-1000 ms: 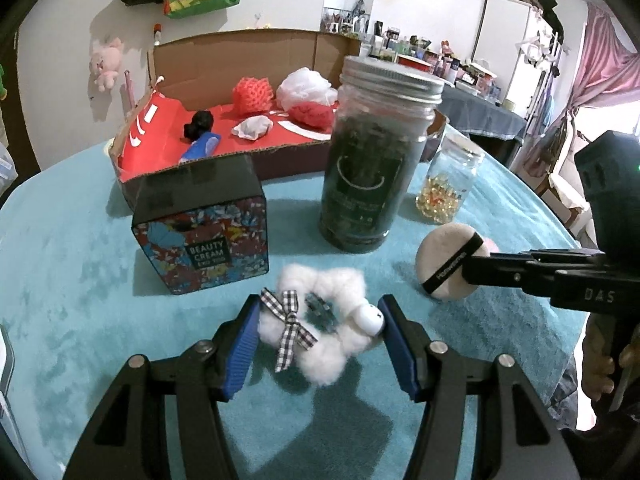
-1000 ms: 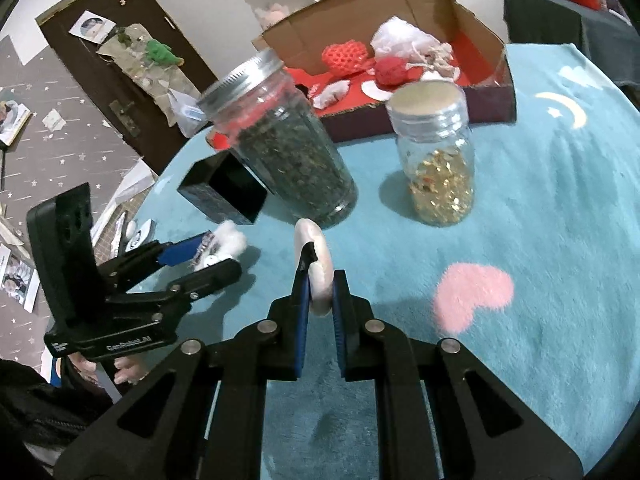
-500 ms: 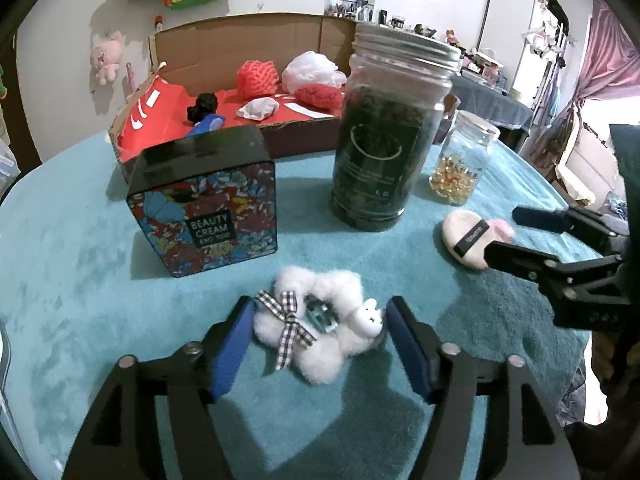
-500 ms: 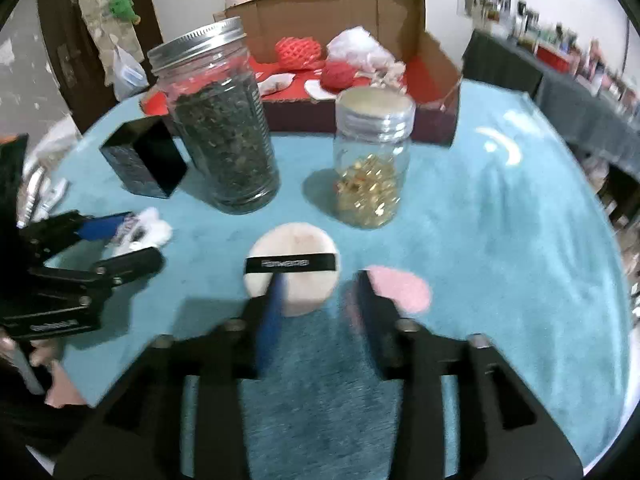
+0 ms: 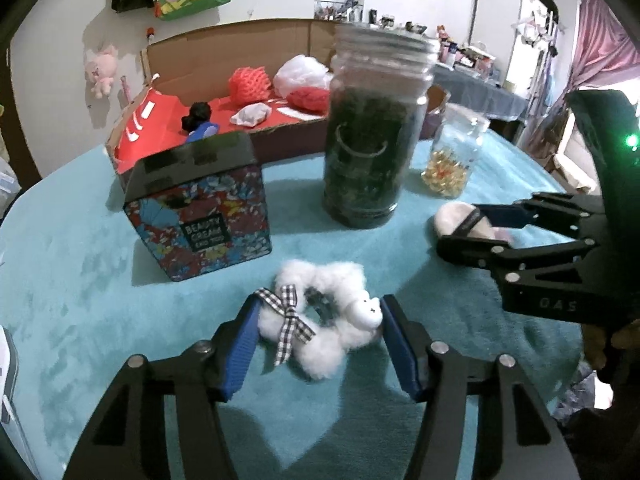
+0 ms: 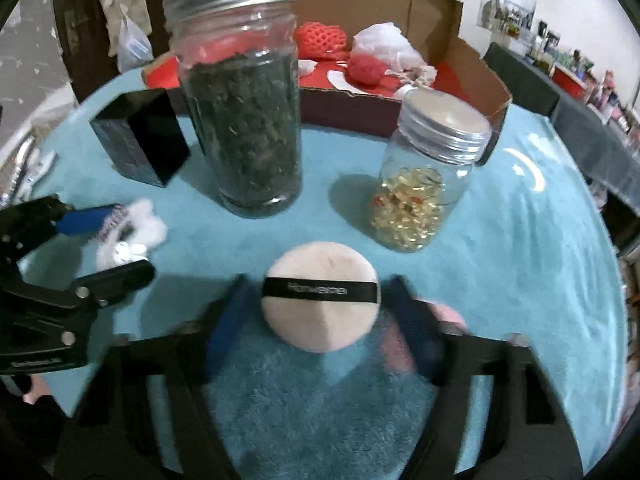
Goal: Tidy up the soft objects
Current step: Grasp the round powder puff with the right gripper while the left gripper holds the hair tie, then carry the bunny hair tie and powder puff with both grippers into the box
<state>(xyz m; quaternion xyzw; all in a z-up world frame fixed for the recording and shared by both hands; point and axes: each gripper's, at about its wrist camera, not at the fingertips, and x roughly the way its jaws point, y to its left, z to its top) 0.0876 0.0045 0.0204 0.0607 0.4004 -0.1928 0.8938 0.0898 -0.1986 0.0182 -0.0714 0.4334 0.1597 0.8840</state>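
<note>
A white fluffy scrunchie (image 5: 332, 280) with a checked bow lies on the teal cloth. My left gripper (image 5: 320, 312) straddles it, its jaws closing, and both blue pads touch the fluff. A round beige powder puff (image 6: 320, 264) with a black band lies flat between the fingers of my right gripper (image 6: 320, 312). Those jaws are closing too, with a small gap still showing on each side. In the left wrist view the puff (image 5: 452, 216) and right gripper (image 5: 460, 228) are at the right. The right wrist view has the scrunchie (image 6: 152, 228) and left gripper (image 6: 108, 240) at its left edge.
An open cardboard box (image 5: 160, 120) with a red floor stands at the back, holding a red net ball (image 5: 248, 84) and a white bag (image 5: 304, 72). In front stand a tall jar of dark leaves (image 5: 368, 160), a small jar of golden capsules (image 5: 448, 168) and a black patterned tin (image 5: 208, 220).
The right gripper let go of the puff, which it held on edge. The puff now lies flat between its spread fingers. The left jaws widened, then narrowed again around the scrunchie.
</note>
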